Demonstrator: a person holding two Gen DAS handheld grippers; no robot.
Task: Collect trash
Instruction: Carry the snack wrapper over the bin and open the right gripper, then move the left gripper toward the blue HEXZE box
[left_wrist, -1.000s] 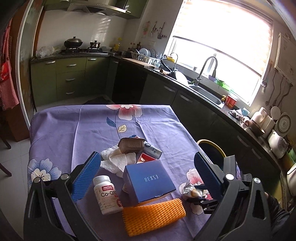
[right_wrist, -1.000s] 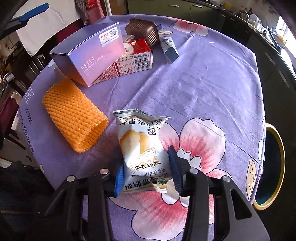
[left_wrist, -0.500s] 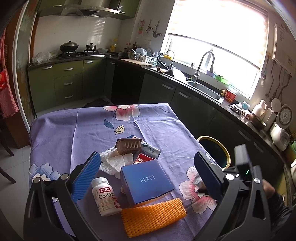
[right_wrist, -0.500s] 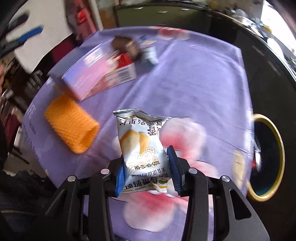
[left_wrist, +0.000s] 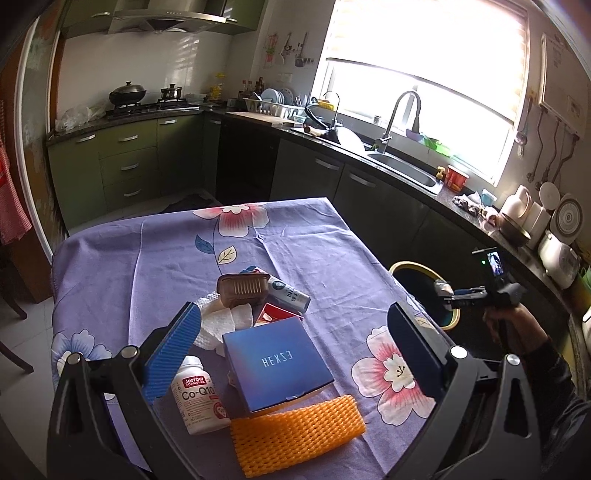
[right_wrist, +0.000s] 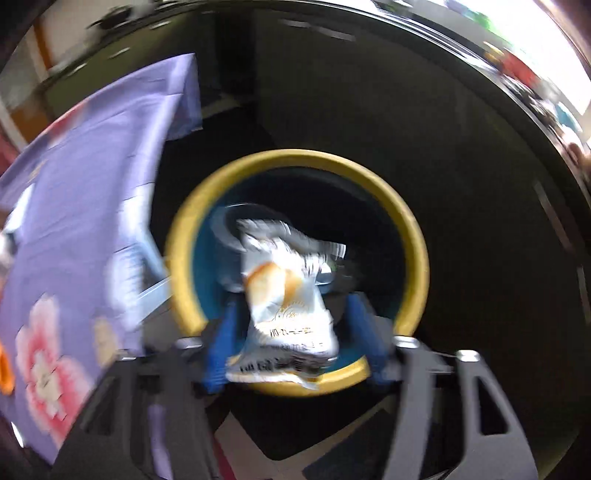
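Dropping a snack packet into the bin.

Right gripper (right_wrist: 291, 325) poised over the yellow-rimmed bin (right_wrist: 413, 236) beside the table's right edge, jaws opening, snack packet (right_wrist: 288, 295) loose between the blue pads (right_wrist: 218, 350), seemingly to fall straight in. Left gripper (left_wrist: 291, 354) spread wide and empty above the blue box (left_wrist: 275, 363), orange foam net (left_wrist: 295, 434) and pill bottle (left_wrist: 197, 400), likely next.
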